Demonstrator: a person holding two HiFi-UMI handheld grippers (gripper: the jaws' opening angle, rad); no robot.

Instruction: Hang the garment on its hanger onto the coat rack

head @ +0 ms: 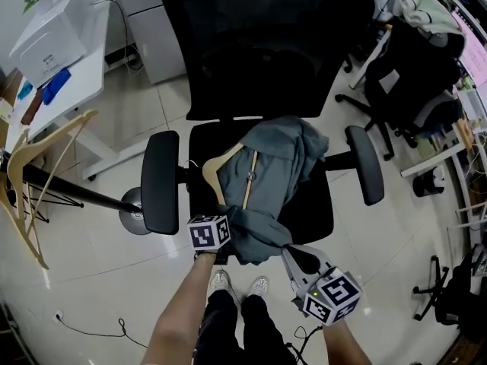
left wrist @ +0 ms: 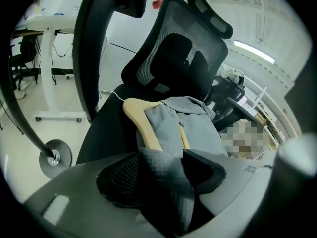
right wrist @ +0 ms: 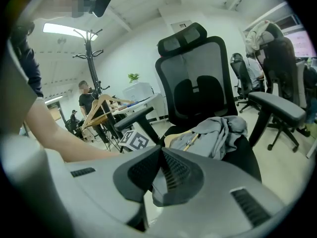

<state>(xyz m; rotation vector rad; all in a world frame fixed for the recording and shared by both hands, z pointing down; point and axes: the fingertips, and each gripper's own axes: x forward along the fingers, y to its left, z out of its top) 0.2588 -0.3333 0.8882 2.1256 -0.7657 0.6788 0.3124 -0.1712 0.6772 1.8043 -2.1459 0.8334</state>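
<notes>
Pale floor tiles (head: 114, 272) and a black office chair (head: 259, 67) fill the space below me. My left gripper (left wrist: 166, 170) has its jaws apart. A fold of the grey garment (head: 278, 158) lies loose between them, not pinched. My right gripper (right wrist: 161, 165) is closed, and as far as I can tell it nips a thin edge of the same cloth.

The garment sits heaped on the chair seat over its wooden hanger (head: 215, 166), with one shoulder of the hanger bare. I cannot see the hook. The coat rack (right wrist: 89, 58) stands well apart, on my left.

My worry is that I hold cloth, not wood. If I lift by this hem, the garment could slide off the hanger, or the hanger could drop to the floor. An armrest (head: 160, 181) could also snag a trailing sleeve.
</notes>
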